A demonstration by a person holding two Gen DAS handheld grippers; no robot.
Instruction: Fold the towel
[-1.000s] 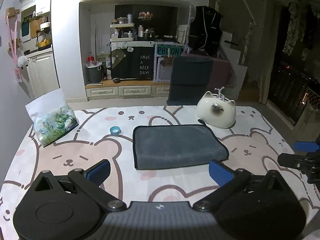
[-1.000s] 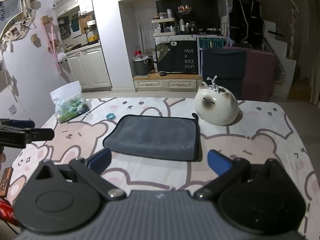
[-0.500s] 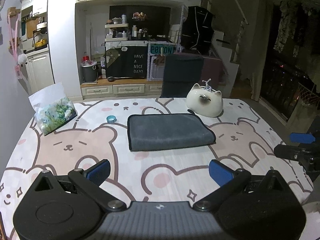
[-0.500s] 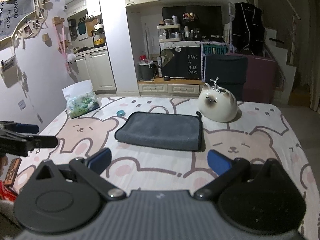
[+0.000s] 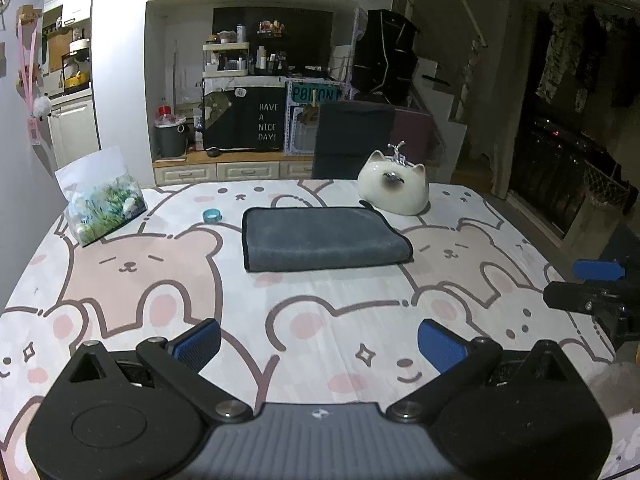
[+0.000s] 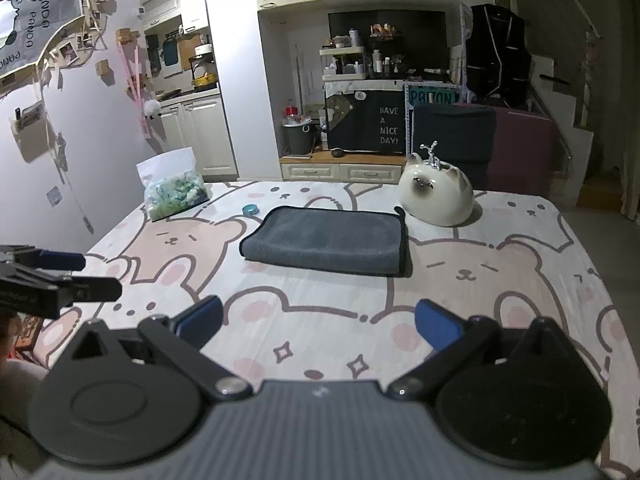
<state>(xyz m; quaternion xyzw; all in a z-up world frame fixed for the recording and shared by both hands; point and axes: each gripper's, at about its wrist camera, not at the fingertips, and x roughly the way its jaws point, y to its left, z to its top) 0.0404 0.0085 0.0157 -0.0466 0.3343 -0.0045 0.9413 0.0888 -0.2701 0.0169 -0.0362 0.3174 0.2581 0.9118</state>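
A dark grey towel (image 5: 322, 238) lies folded into a flat rectangle on the bear-print tablecloth (image 5: 160, 272), at the far middle of the table; it also shows in the right wrist view (image 6: 328, 240). My left gripper (image 5: 319, 343) is open and empty, well back from the towel near the table's front edge. My right gripper (image 6: 318, 322) is open and empty, also well back from the towel. Each gripper's fingers show at the side of the other's view, the right one (image 5: 588, 284) and the left one (image 6: 60, 276).
A white cat-shaped ceramic pot (image 5: 394, 194) stands just behind the towel's right corner. A small teal ring (image 5: 211, 215) lies left of the towel. A clear bag of green and white pieces (image 5: 102, 202) stands at the far left. A dark chair (image 5: 352, 140) is behind the table.
Both grippers have pulled back and up from the towel, which now looks smaller and farther away. Both stay open. The towel has not moved.
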